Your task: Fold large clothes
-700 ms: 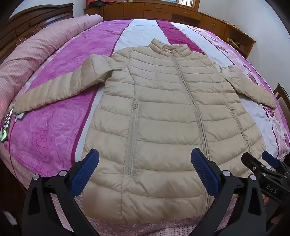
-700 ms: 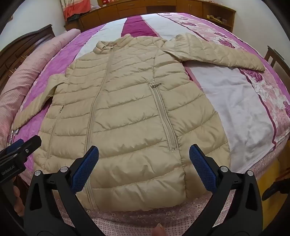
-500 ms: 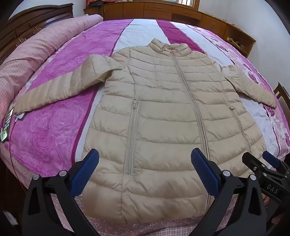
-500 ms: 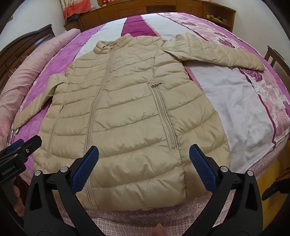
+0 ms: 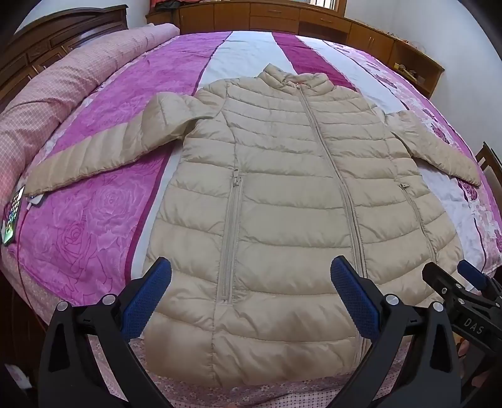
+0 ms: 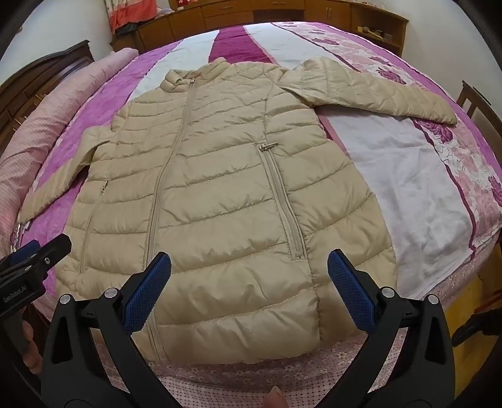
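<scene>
A beige quilted puffer jacket [image 5: 282,194] lies flat and zipped on the bed, front up, collar far, hem near; it also shows in the right wrist view [image 6: 219,194]. Both sleeves are spread out to the sides. My left gripper [image 5: 251,295] is open and empty, above the hem on the jacket's left half. My right gripper [image 6: 249,292] is open and empty, above the hem on the jacket's right half. The right gripper [image 5: 461,282] also shows in the left wrist view, and the left gripper [image 6: 34,254] in the right wrist view.
The bed has a purple, white and pink flowered cover [image 5: 94,226]. A phone [image 5: 12,219] lies at the bed's left edge by the sleeve cuff. A pink rolled quilt [image 5: 62,84] lies along the left. Wooden cabinets [image 5: 282,15] stand behind. A chair [image 6: 480,103] stands at the right.
</scene>
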Action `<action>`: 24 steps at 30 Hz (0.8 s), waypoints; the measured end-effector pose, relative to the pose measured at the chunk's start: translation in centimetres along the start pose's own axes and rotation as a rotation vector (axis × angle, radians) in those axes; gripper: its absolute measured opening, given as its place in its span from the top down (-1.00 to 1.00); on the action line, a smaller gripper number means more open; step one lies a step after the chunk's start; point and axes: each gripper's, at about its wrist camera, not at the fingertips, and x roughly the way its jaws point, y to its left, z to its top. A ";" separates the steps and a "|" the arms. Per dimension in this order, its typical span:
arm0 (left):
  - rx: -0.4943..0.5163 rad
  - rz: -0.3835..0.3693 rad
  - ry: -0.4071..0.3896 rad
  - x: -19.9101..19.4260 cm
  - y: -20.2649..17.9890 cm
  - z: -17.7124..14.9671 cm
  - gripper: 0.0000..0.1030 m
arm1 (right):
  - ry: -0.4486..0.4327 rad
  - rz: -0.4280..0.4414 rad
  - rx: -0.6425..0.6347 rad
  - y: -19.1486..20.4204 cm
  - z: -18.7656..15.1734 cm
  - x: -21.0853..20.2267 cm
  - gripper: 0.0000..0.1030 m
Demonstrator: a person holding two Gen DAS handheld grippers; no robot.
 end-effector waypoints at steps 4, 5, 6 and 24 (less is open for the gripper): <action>0.002 0.003 -0.002 -0.1 0.1 -0.3 -0.90 | 0.001 -0.001 -0.002 0.0 0.0 0.0 -0.94; 0.002 0.002 -0.001 -0.2 0.1 -0.4 -0.90 | 0.001 -0.003 -0.002 0.0 0.0 0.0 -0.94; 0.002 0.003 -0.002 -0.2 0.1 -0.5 -0.90 | 0.001 -0.004 -0.002 0.0 0.0 0.0 -0.94; 0.001 0.003 0.005 0.3 0.7 -0.3 -0.90 | 0.005 -0.003 0.004 -0.4 -0.1 0.2 -0.94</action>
